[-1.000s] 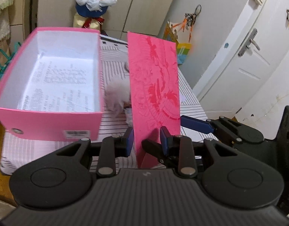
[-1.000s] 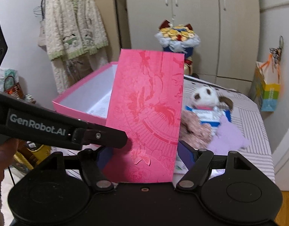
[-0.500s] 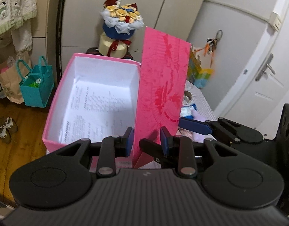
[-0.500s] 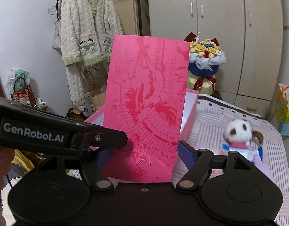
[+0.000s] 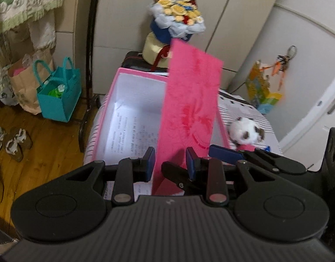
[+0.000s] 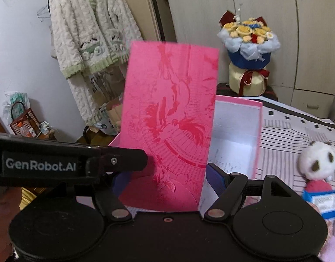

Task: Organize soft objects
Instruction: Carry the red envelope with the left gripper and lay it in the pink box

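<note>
Pink lid (image 6: 169,118) stands upright over the open pink box (image 5: 132,118), embossed with red bird and floral figures. "GenRobot.AI" reads white on the left gripper (image 5: 170,163), whose jaws are pinched on the lid's thin edge; the right gripper (image 6: 165,181) clasps the lid across its width, pads on both side edges. Printed paper lines the box floor, text too small to read. Beside the box on the striped cloth (image 6: 298,131) lies a plush panda (image 6: 318,163). Behind stand a flower bouquet (image 6: 248,43) and a hanging fleece cardigan (image 6: 89,32).
</note>
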Action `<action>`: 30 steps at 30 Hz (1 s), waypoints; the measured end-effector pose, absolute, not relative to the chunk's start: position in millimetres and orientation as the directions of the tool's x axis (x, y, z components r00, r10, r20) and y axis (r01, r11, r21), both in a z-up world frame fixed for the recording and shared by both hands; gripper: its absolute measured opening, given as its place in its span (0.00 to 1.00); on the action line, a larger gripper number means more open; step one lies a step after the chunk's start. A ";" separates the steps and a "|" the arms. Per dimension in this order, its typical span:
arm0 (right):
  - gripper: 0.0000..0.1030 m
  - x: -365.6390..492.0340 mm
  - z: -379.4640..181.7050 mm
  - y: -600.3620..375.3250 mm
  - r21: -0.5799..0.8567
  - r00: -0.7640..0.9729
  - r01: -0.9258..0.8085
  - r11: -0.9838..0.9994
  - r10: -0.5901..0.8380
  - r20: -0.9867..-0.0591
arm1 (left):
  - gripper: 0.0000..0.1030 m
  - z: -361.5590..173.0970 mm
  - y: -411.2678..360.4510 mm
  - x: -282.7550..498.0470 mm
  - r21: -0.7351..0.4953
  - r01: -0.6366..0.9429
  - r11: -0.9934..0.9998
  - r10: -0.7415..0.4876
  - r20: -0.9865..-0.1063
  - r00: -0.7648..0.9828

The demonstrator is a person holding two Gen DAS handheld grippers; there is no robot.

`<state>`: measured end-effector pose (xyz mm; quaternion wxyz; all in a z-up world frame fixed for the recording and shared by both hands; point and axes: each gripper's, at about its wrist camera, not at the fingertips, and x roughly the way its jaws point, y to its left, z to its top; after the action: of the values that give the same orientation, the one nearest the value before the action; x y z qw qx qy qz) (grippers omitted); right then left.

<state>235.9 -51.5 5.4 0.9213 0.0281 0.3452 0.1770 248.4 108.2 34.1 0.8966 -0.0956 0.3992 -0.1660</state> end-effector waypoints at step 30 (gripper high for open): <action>0.77 274.8 -3.8 -42.3 0.165 0.592 -0.340 0.926 0.347 -0.727 | 0.62 42.3 117.2 261.6 -0.129 0.168 0.977 -0.211 -0.665 0.717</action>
<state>274.8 -42.3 -3.8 0.8923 0.0044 0.4083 0.1926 261.6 117.2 42.3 0.9261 -0.0295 0.3621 -0.1022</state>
